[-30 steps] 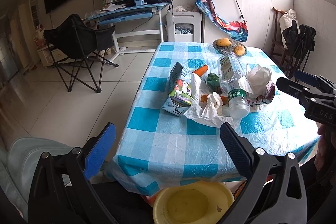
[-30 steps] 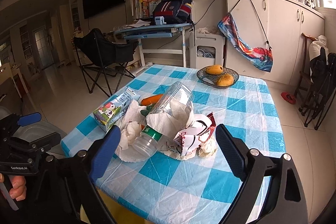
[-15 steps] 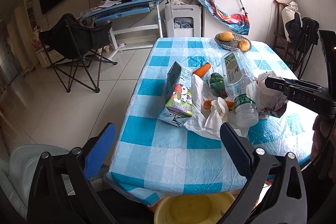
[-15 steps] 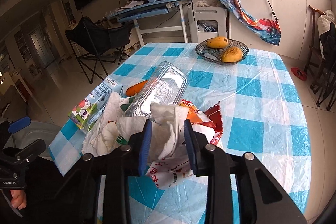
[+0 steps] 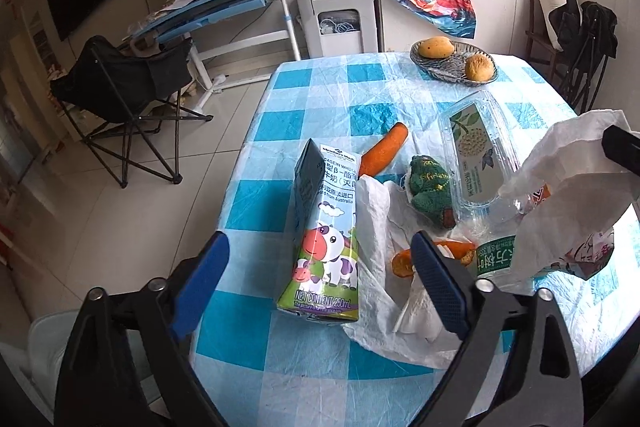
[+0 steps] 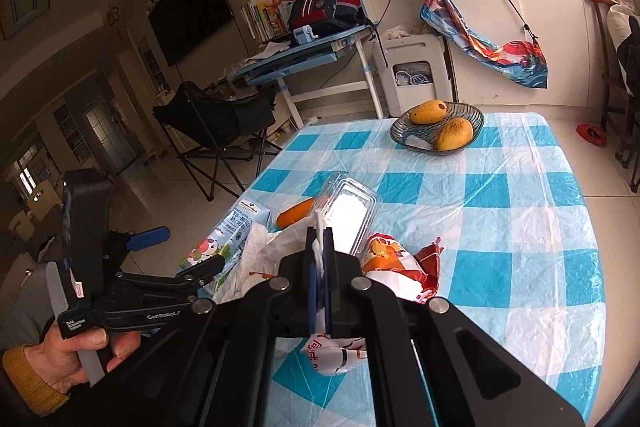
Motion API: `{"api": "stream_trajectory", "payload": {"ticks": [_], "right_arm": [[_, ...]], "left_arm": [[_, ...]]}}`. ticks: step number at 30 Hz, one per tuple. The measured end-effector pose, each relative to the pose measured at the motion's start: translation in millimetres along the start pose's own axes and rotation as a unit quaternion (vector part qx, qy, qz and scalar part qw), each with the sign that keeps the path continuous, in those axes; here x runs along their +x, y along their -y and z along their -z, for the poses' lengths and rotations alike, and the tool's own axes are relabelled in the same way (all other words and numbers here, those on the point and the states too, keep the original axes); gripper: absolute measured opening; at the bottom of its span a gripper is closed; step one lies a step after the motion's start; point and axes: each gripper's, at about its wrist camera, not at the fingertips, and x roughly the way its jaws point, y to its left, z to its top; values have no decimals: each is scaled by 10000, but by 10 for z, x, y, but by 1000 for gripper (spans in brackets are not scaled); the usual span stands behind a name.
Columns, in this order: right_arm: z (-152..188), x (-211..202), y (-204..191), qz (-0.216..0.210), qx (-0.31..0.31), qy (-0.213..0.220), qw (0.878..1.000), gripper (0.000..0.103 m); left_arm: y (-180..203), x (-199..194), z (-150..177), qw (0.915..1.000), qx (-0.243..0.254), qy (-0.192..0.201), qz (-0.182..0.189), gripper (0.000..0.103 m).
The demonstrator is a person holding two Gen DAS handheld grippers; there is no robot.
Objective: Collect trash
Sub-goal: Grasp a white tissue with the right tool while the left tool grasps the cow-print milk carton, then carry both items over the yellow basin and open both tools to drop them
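1. Right now the right gripper [image 6: 319, 267] has its jaws clenched on a fold of white plastic bag [image 6: 317, 231], which sticks up between the two blue pads.
2. Seen from the left wrist, that same white plastic bag [image 5: 568, 187] hangs lifted at the right edge of the view, above a snack wrapper [image 5: 588, 251] with red print.
3. The left gripper [image 5: 320, 267] has its jaws closing; the milk carton [image 5: 326, 231] lies in the gap between its blue pads, and they do not press on it.
4. The milk carton lies flat on the blue-and-white checked tablecloth [image 5: 280, 339], near the table's left edge, its cow picture facing up.
5. Just beside the carton on its right lies a crumpled white sheet [image 5: 380, 227], with an orange peel [image 5: 402, 263] on it.
6. A carrot [image 5: 382, 151] lies beyond the carton, and a green knitted toy [image 5: 430, 187] lies near it, next to a clear plastic box [image 5: 476, 147].
7. A plastic bottle with a green label [image 5: 494, 259] lies partly under the lifted bag.
8. At the far end of the table stands a dish [image 5: 452, 69] holding two mangoes.
9. In the right wrist view, a person's hand [image 6: 80, 351] with a yellow cuff grips the left gripper's handle.
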Motion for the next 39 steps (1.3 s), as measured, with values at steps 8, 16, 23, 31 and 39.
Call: {"api": "stream_trajectory", "payload": {"ticks": [8, 16, 23, 31, 39], "right_arm": [[-82, -209, -26, -293, 76, 414, 9987, 3], [-49, -357, -172, -712, -38, 501, 9962, 3], [178, -402, -439, -1246, -122, 124, 9921, 3], [956, -232, -788, -1619, 19, -942, 9823, 3], [1385, -23, -1049, -1418, -308, -1881, 9714, 5]], "left_arm": [[-325, 38, 80, 9926, -786, -227, 892, 29], [-471, -347, 128, 9883, -967, 126, 1170, 29], [-620, -886, 360, 9841, -1145, 342, 1312, 29], [-602, -1351, 860, 9836, -1122, 324, 1374, 29], [-434, -1422, 1611, 9837, -1090, -262, 1404, 29]]}}
